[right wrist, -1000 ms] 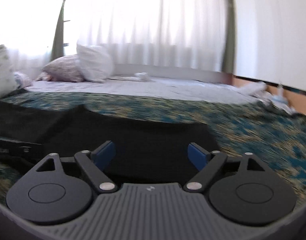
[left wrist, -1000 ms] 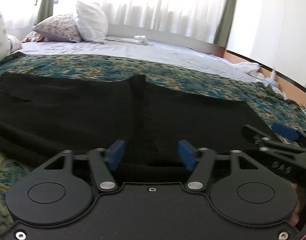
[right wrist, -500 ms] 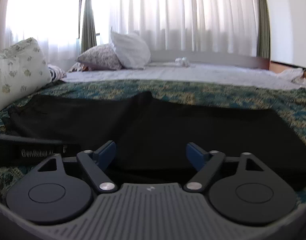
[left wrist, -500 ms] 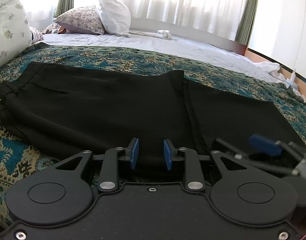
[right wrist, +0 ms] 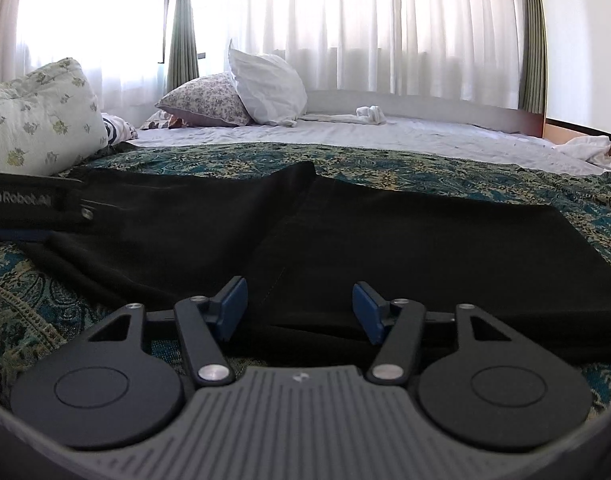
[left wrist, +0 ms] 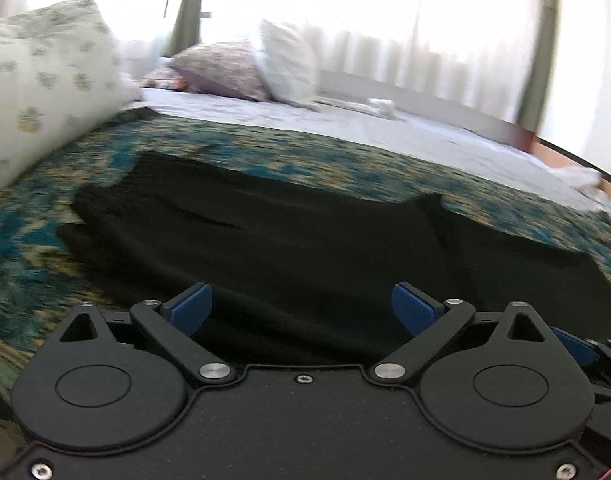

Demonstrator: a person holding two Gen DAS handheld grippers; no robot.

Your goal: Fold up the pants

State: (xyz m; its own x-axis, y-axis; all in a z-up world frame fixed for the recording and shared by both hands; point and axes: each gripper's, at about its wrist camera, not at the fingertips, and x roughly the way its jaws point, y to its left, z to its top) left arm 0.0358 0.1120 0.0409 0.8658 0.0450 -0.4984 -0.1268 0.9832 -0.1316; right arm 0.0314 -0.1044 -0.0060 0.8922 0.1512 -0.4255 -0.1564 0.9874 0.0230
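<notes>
Your black fabric pants (right wrist: 385, 240) lie flat on the teal and gold patterned bedspread (right wrist: 425, 168), spread across the near part of the bed, with the waistband end to your left and the legs running to the right. In the right wrist view they look already laid one leg over the other, with a seam ridge running through the middle, so 1 lengthwise fold seems done. The crosswise folds appear to be left, since the garment is at full length.

Your left tongs (left wrist: 301, 308) are wide open, holding nothing, just above the near edge of the cloth. Your right tongs (right wrist: 299, 306) are also open and empty, their blue pads (right wrist: 233, 304) either side of the near hem by the seam.

Next, you likely close both on that near edge.
</notes>
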